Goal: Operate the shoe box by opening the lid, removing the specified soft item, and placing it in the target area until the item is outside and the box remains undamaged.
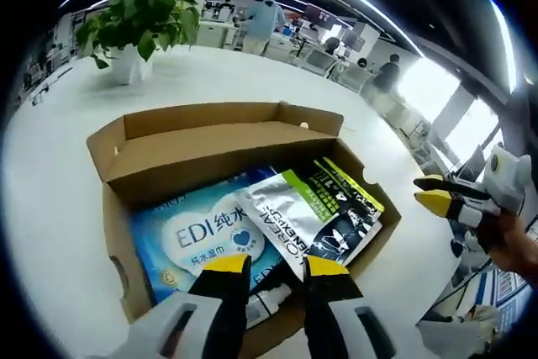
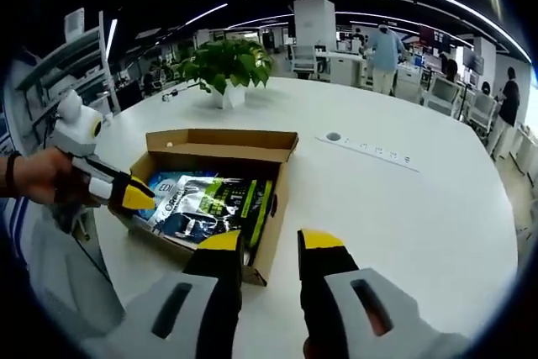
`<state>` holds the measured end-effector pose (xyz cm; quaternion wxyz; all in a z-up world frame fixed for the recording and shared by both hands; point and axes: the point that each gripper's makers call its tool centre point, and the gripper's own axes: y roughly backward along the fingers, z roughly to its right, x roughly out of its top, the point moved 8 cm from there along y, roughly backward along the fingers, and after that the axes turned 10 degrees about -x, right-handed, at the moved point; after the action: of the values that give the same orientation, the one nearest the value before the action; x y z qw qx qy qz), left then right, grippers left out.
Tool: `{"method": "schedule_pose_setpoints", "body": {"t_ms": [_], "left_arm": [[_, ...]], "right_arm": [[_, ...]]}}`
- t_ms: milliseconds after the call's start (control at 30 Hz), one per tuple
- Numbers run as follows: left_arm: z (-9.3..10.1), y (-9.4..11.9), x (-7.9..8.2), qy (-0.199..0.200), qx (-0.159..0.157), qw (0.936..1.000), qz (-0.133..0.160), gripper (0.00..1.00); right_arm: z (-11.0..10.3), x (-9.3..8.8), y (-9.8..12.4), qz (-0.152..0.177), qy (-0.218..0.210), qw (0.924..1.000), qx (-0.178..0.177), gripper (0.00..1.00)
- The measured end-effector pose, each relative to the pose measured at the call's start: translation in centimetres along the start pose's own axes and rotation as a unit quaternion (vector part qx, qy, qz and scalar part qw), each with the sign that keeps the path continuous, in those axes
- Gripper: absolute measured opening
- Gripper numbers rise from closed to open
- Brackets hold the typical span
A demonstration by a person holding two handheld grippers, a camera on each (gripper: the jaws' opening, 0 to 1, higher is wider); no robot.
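Note:
An open cardboard shoe box [image 1: 151, 166] lies on the white table, its lid folded back toward the far side. Inside it are a blue wet-wipes pack [image 1: 202, 237] and a silver, green and black pouch [image 1: 324, 208] lying partly over it. My left gripper [image 1: 276, 266] is open, hovering over the box's near edge with nothing between its jaws. The right gripper [image 1: 439, 192] enters from the right, apart from the box. In the right gripper view the box [image 2: 261, 150] sits ahead and to the left, the right gripper [image 2: 271, 241] is open and empty, and the left gripper [image 2: 130, 193] is at the box's left side.
A potted plant [image 1: 139, 27] in a white pot stands beyond the box. A white power strip [image 2: 370, 150] lies on the table to the right of the box. People [image 2: 385, 50] stand by the office desks far behind. A hand [image 2: 38, 176] holds the left gripper.

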<state>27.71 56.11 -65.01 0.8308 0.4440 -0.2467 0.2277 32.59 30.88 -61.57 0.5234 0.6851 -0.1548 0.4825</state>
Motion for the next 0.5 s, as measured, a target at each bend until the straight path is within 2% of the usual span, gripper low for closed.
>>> {"method": "schedule_pose_setpoints", "body": {"t_ms": [100,500], "left_arm": [[0.1,-0.3,-0.2,0.01,-0.005,0.9999,-0.005,0.24],[0.2,-1.4,-0.5,0.037,-0.023,0.999,-0.012,0.22]], "right_arm": [[-0.2,-0.3,0.8,0.005,-0.009,0.9999,-0.001,0.23],[0.1,-1.5,1.7,0.0,-0.02,0.9997,-0.012,0.23]]}}
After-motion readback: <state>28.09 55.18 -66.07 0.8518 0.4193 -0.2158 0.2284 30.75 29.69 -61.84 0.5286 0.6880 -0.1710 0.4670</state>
